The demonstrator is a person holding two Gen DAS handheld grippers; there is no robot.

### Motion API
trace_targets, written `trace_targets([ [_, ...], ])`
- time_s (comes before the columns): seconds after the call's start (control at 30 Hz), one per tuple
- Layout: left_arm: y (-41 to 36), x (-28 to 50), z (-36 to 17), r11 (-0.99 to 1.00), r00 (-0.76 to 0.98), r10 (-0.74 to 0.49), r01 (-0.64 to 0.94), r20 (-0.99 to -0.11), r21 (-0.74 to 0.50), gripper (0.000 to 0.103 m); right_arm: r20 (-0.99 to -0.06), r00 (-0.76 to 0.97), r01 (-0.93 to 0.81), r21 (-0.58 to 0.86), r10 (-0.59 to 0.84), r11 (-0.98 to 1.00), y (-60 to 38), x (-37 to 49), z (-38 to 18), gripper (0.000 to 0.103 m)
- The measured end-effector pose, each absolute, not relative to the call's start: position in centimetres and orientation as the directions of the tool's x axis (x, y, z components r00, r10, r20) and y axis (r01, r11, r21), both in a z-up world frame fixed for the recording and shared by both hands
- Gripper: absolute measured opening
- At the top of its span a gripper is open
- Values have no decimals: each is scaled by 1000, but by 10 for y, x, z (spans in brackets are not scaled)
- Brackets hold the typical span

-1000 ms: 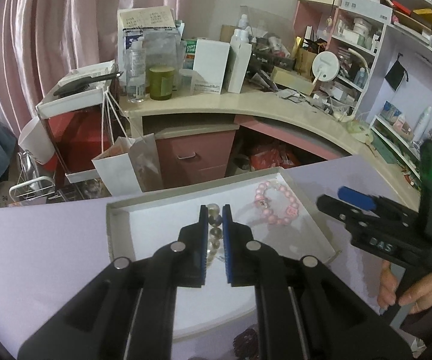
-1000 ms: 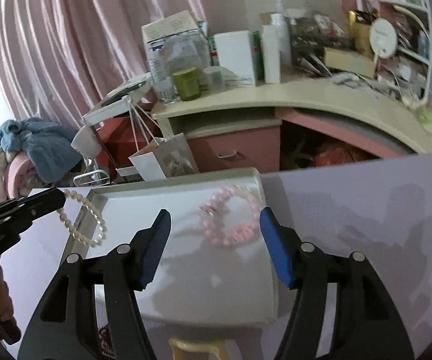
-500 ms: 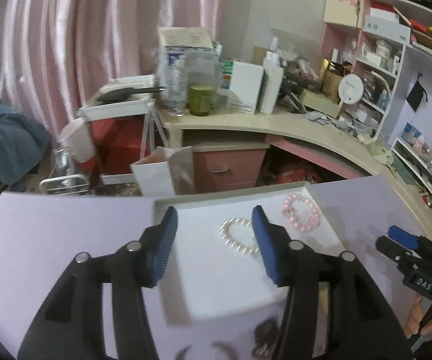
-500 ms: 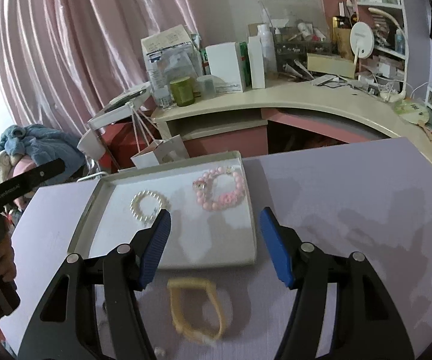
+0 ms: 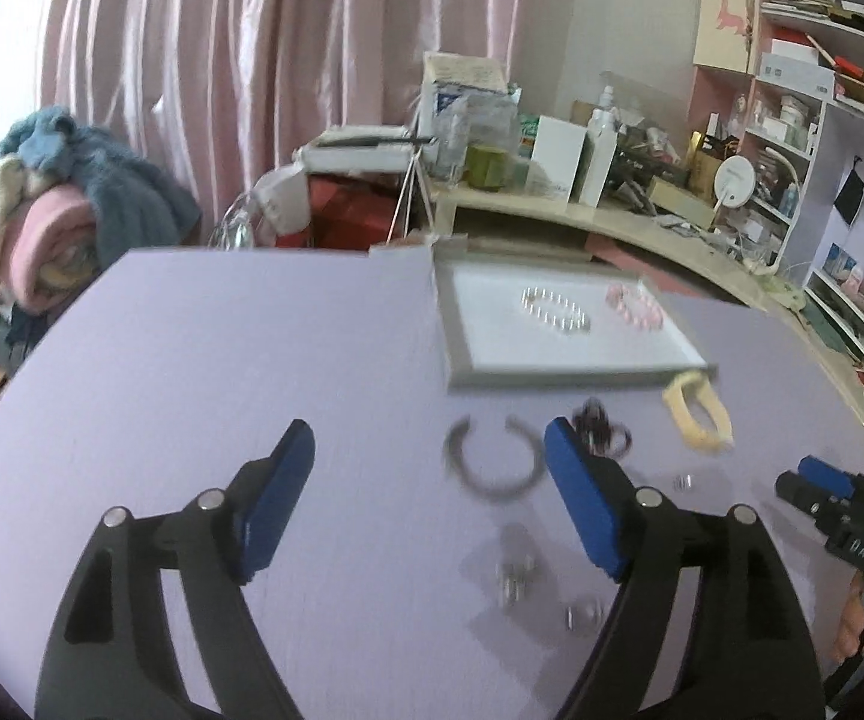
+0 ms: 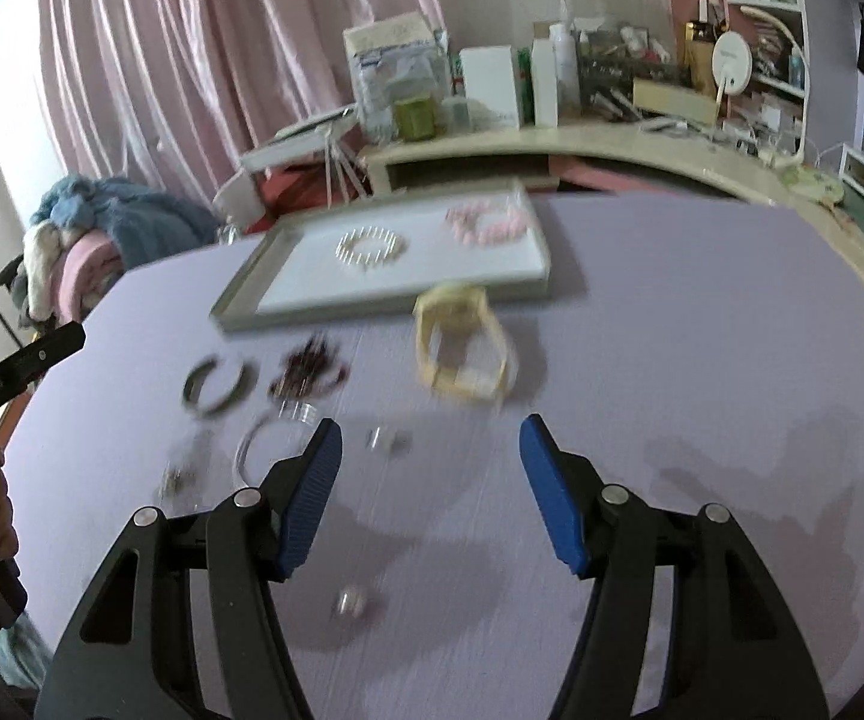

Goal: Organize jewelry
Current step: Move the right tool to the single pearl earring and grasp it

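Ahead, both grippers' fingers spread empty, dark bangle [image 5: 490, 459] just beyond left fingers [image 5: 579, 504], tray [image 6: 288, 307] farther off.

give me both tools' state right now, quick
Left tool: open, holding nothing.
Right tool: open, holding nothing.
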State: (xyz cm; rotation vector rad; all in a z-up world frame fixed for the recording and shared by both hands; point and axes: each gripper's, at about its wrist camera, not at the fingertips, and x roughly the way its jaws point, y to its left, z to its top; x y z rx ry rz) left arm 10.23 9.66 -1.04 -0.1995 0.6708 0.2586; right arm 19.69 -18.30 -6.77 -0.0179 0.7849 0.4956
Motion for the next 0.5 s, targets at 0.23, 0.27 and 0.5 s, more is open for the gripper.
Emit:
trace_targets([
  [0.23, 83, 49, -32, 930, 728, 161, -338, -667, -144, 87, -719, 558, -463, 144, 414, 875, -171, 153, -92, 60],
  [0.27, 80, 45, -35, 930, 723, 160, -339, -672, -143, 87, -724, 554, -464, 140, 411, 874, -169, 149, -95, 56],
  [0.5, 50, 27, -49, 963, 698, 117, -255, -707, -93, 88, -738, 558, -446, 119, 379, 887, -162, 147, -106, 44],
])
